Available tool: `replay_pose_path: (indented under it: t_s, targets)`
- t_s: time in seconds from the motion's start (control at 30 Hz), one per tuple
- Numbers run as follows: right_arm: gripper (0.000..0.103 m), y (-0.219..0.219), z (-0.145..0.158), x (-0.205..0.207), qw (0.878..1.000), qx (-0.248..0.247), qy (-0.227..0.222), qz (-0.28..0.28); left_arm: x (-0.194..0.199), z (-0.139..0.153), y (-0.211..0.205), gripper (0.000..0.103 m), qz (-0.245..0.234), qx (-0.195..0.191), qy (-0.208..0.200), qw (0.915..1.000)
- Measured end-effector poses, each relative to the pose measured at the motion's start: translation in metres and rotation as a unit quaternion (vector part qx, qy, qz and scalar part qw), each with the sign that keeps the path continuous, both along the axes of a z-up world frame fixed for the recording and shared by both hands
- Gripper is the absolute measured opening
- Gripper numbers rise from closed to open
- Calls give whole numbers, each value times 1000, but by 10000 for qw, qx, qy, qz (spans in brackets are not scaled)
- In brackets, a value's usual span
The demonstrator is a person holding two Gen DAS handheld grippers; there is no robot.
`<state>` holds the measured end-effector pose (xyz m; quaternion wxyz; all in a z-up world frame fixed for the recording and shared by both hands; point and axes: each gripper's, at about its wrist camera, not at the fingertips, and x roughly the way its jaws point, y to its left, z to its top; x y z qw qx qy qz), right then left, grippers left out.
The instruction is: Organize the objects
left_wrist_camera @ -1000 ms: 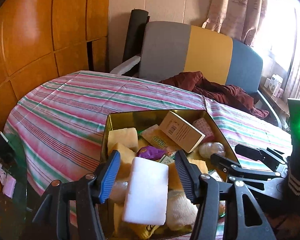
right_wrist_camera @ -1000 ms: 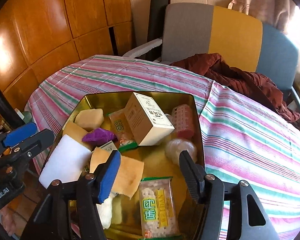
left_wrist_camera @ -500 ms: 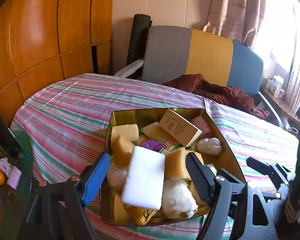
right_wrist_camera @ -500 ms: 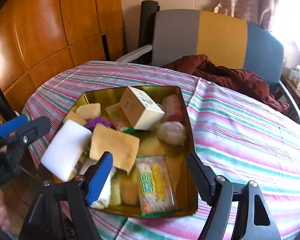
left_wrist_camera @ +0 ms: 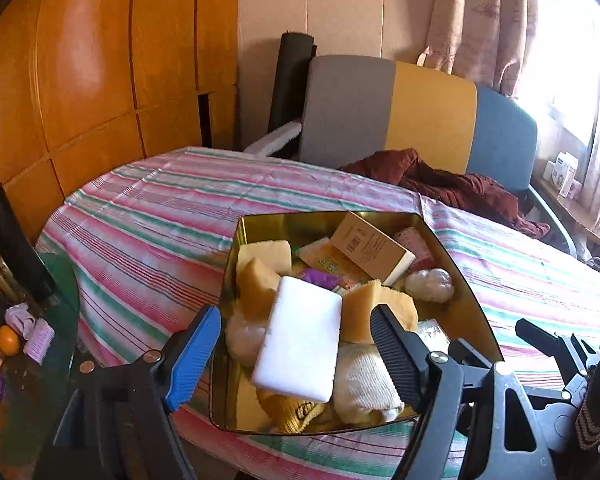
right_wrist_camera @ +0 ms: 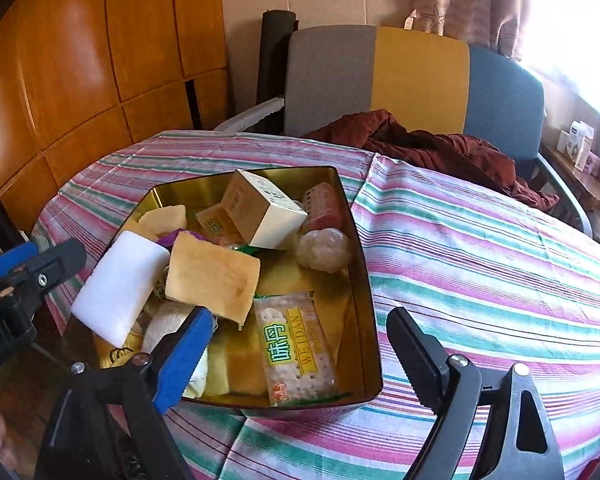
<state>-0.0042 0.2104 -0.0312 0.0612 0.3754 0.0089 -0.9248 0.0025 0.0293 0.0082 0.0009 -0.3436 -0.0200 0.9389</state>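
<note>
A gold tin (left_wrist_camera: 278,229) (right_wrist_camera: 188,192) stands on the striped tablecloth near its front edge. It holds a white sponge block (left_wrist_camera: 300,344) (right_wrist_camera: 120,284), yellow sponges (right_wrist_camera: 212,276), a cardboard box (left_wrist_camera: 370,246) (right_wrist_camera: 264,210), a cracker packet (right_wrist_camera: 294,348), a wrapped ball (right_wrist_camera: 324,250) and a pink roller (right_wrist_camera: 324,204). My left gripper (left_wrist_camera: 296,344) hovers open over the tin's near left corner, and the white sponge lies loose below it. My right gripper (right_wrist_camera: 300,332) is over the tin's near edge. Its jaws are opening, and the pads touch nothing.
Behind the table stands a chair (left_wrist_camera: 392,112) with a grey, yellow and blue back, and a dark red cloth (right_wrist_camera: 424,148) is draped over it. A low glass side table (left_wrist_camera: 66,280) with an orange (left_wrist_camera: 8,340) and small items sits at the left. Wood panelling lines the left wall.
Both grippers have drawn back from the tin toward its near edge, and both jaws have spread wider. The items in the tin have not shifted.
</note>
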Motion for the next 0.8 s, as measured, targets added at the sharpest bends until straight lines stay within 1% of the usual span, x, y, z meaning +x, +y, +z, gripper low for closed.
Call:
replay_pose_path:
  t_s: [0.2, 0.43, 0.8]
  targets:
    - [89, -4, 0, 0, 10000, 34, -19, 44, 3, 5, -4, 79, 33, 86, 97, 9999]
    - [89, -7, -1, -1, 9999, 66, -59, 96, 2, 4, -7, 79, 47, 169, 53, 9998]
    - [90, -8, -4, -4, 9998, 66, -108, 121, -1, 1, -7, 79, 18, 165, -17, 9999]
